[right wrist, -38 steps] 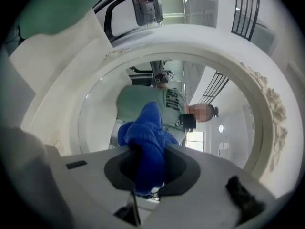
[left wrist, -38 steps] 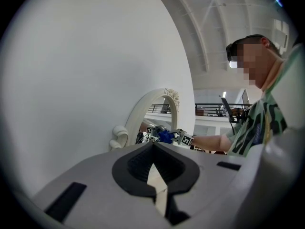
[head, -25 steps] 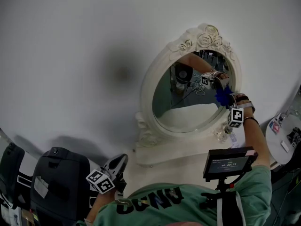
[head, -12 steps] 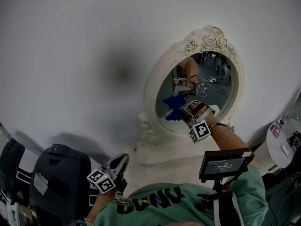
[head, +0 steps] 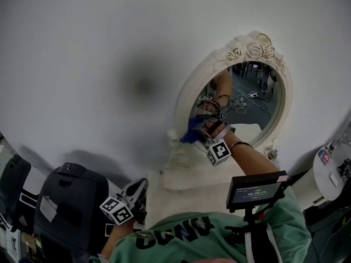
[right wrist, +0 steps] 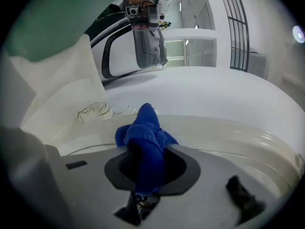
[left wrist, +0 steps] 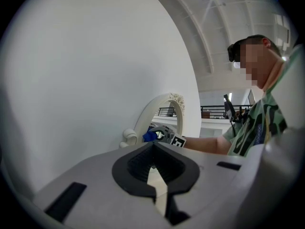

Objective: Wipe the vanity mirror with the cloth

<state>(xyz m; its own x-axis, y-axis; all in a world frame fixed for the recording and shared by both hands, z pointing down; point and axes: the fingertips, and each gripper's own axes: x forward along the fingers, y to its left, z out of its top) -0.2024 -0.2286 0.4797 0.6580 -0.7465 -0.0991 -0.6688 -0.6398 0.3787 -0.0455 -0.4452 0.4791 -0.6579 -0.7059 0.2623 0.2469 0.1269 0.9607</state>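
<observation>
White wall [head: 109, 37] backed a pale surface [head: 175, 201] with an oval mirror [head: 252, 119]; the right gripper [head: 197, 131], fingers clamped on a blue cloth [head: 188, 136], worked the glass's lower left edge; the left gripper [head: 137, 193], fingers closed and empty, hung well away, so the unsteadied mirror could likely slide or tip.

My right gripper [head: 198, 131] is at the lower-left edge of the vanity mirror [head: 241, 106], with the cloth [head: 188, 135] between its jaws and against the mirror there. The mirror stands on a ledge [head: 181, 177], wall [head: 109, 48] behind it. My left gripper [head: 134, 193] is well below-left of the mirror. A small screen [head: 256, 189] is below the mirror's right side, and a bag [head: 66, 207] is far lower-left.
</observation>
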